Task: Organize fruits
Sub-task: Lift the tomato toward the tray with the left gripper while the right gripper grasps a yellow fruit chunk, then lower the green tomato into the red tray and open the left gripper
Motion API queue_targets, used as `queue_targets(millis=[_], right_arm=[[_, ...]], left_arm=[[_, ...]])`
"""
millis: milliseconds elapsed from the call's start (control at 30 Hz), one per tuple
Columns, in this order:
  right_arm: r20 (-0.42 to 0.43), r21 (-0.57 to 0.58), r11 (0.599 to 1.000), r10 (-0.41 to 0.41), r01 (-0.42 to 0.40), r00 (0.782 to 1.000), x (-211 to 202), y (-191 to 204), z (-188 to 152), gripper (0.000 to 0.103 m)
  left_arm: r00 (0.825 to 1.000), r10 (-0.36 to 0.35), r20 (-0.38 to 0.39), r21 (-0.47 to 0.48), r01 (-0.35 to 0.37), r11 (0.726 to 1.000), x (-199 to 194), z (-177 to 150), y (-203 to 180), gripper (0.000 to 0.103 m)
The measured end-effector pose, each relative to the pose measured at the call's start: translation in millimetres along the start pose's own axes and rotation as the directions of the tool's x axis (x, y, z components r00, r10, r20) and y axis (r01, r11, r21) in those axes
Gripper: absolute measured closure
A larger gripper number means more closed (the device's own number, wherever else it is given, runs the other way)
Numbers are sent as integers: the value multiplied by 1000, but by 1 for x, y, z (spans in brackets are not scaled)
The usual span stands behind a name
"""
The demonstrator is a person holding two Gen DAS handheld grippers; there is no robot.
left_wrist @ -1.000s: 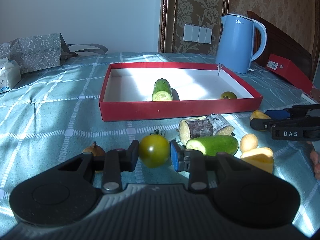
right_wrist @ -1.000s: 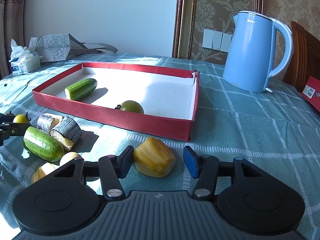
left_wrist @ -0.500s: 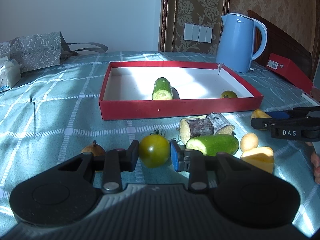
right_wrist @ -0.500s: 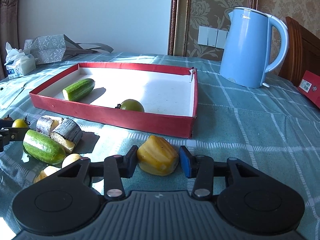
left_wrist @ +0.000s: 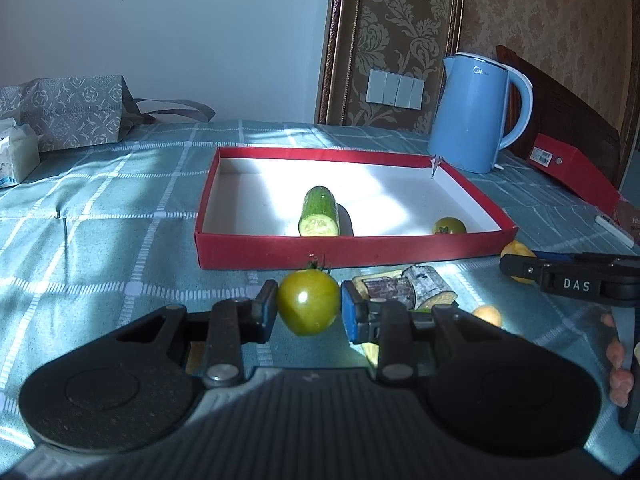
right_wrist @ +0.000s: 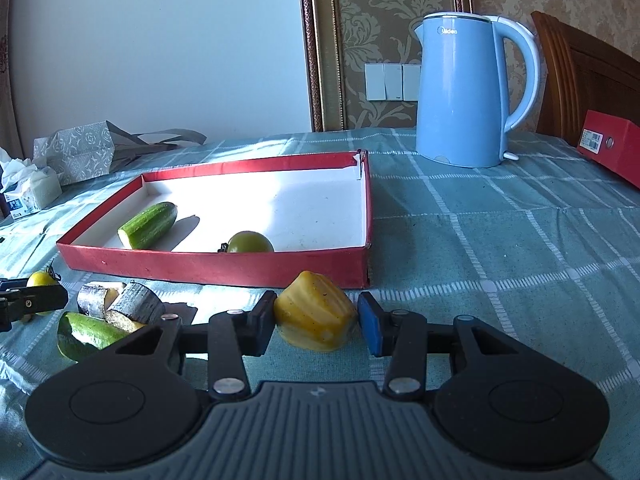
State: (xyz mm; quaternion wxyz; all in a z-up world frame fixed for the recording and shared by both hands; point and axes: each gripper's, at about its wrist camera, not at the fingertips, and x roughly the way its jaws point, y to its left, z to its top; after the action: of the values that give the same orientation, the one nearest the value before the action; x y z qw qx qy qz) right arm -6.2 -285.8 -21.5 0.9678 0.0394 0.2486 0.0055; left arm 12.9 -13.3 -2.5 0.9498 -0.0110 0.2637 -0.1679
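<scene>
Low in the centre of the left wrist view, the left gripper (left_wrist: 308,313) has its fingers pinching a round green tomato (left_wrist: 308,302), just in front of the shallow red cardboard tray with a white floor (left_wrist: 256,249). In the right wrist view, the right gripper (right_wrist: 316,320) pinches a ridged yellow fruit chunk (right_wrist: 315,312) at lower centre, near the tray's front right corner, over the teal checked cloth of the worktop (right_wrist: 500,248). Inside the tray lie a cut green cucumber piece (left_wrist: 319,217) and a second green tomato (left_wrist: 449,226).

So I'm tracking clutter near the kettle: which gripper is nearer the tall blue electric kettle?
Right. The right gripper, holding the ribbed yellow fruit piece, sits at the red tray's kettle-side corner; the left gripper lies farther left of the kettle.
</scene>
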Motion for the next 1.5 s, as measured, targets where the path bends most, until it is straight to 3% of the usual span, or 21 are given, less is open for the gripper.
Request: queue_targets(millis=[200, 367, 733, 867, 900, 1033, 1233, 1367, 1500], right_arm=[[22, -16, 1000, 5, -5, 1000, -3, 3, 0, 60], [22, -15, 1000, 12, -12, 1000, -3, 3, 0, 60], [17, -23, 999, 24, -23, 1000, -2, 4, -1, 60], [13, -21, 999, 24, -24, 1000, -1, 4, 0, 60], [12, -21, 999, 24, -24, 1000, -1, 4, 0, 60], [14, -21, 999, 26, -25, 1000, -2, 4, -1, 60], [17, -20, 999, 27, -27, 999, -2, 4, -1, 60], [23, -21, 999, 26, -26, 999, -3, 4, -1, 60], [35, -25, 999, 23, -22, 999, -5, 5, -1, 60]], left_arm=[[997, 49, 57, 17, -50, 999, 19, 39, 1, 73], [995, 87, 43, 6, -88, 996, 54, 61, 7, 73], [990, 134, -45, -35, -135, 990, 107, 66, 28, 73], [988, 149, -29, -25, -150, 988, 106, 65, 27, 73], [988, 150, -21, -20, -150, 988, 105, 65, 26, 72], [985, 174, 7, -12, -174, 985, 101, 64, 23, 43], [978, 203, 51, -27, -202, 979, 84, 63, 25, 33], [961, 253, 111, -23, -252, 967, 55, 53, 26, 27], [963, 231, 138, -45, -227, 973, 19, 34, 28, 24]])
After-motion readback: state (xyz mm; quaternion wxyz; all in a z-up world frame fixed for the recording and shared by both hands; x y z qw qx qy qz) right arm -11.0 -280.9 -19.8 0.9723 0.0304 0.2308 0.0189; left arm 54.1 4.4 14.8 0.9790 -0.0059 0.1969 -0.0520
